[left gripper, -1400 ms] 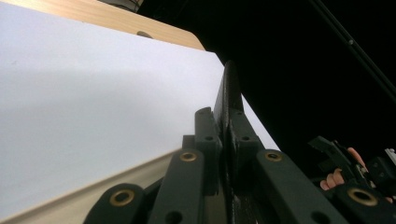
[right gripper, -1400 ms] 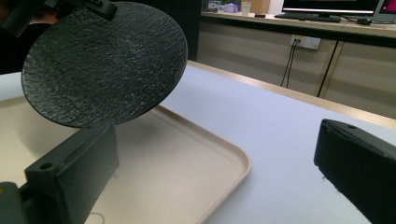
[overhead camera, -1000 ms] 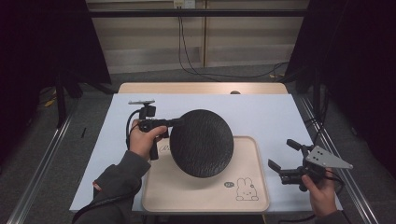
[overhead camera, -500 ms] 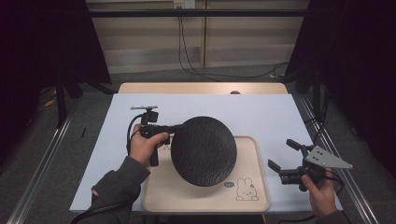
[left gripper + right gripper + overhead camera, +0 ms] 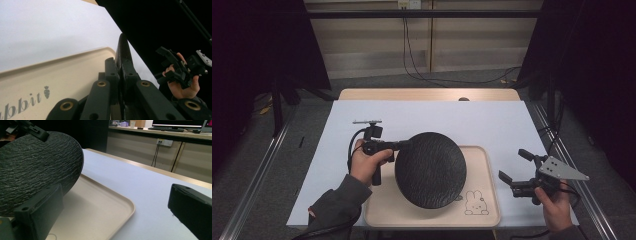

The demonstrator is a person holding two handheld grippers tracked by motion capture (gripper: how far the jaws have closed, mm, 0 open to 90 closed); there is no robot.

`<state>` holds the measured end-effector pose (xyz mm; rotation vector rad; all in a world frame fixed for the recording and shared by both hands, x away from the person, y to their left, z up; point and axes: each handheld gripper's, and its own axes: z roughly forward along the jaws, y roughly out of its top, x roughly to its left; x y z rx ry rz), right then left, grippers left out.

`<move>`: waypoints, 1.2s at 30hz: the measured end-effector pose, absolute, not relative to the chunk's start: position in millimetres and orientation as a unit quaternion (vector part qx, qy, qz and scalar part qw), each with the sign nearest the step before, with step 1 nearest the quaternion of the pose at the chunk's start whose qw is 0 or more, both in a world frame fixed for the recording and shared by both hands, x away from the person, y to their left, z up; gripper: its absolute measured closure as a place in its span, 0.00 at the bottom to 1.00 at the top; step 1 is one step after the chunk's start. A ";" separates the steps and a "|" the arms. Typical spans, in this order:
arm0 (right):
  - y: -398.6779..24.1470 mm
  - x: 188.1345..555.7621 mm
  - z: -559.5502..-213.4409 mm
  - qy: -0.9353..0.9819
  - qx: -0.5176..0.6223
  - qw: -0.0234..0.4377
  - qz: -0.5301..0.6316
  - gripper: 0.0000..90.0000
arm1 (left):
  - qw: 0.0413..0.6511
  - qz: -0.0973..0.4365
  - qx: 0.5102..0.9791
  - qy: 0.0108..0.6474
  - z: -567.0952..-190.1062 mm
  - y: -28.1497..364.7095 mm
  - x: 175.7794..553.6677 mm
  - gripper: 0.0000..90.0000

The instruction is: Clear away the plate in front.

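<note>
The high view looked forward and down from above the person's side of the desk (image 5: 337, 165), while each tool camera sat close and low along its own jaws, and all three shared the beige tray (image 5: 484, 172) and black plate (image 5: 430, 170).

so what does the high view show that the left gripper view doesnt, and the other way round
High view alone: the plate's round textured face, the rabbit drawing on the tray, and the left gripper clamped on the plate's rim. Left gripper view alone: the plate edge-on between its shut jaws, and lettering with a carrot mark on the tray. Both: the tray, the pale table cover, and the right gripper with jaws open, off to the side.
</note>
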<state>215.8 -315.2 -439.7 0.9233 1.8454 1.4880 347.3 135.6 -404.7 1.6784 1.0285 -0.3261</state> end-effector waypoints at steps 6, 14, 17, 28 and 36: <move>-314.7 216.0 -440.0 0.693 0.346 0.294 0.560 0.00 | 0.541 -0.142 0.707 0.434 -409.5 135.5 340.8 0.95; -314.6 216.2 -440.1 0.693 0.347 0.294 0.560 0.00 | 0.537 -0.143 0.711 0.430 -416.3 134.4 333.4 0.95; -314.7 215.9 -439.9 0.692 0.348 0.292 0.561 0.00 | 0.535 -0.144 0.709 0.435 -419.6 134.5 332.1 0.95; -314.8 215.7 -439.7 0.692 0.349 0.292 0.560 0.00 | 0.530 -0.151 0.701 0.454 -436.5 136.8 331.7 0.95; -314.5 215.9 -440.0 0.693 0.348 0.293 0.559 0.00 | 0.528 -0.144 0.696 0.465 -444.2 138.7 332.0 0.96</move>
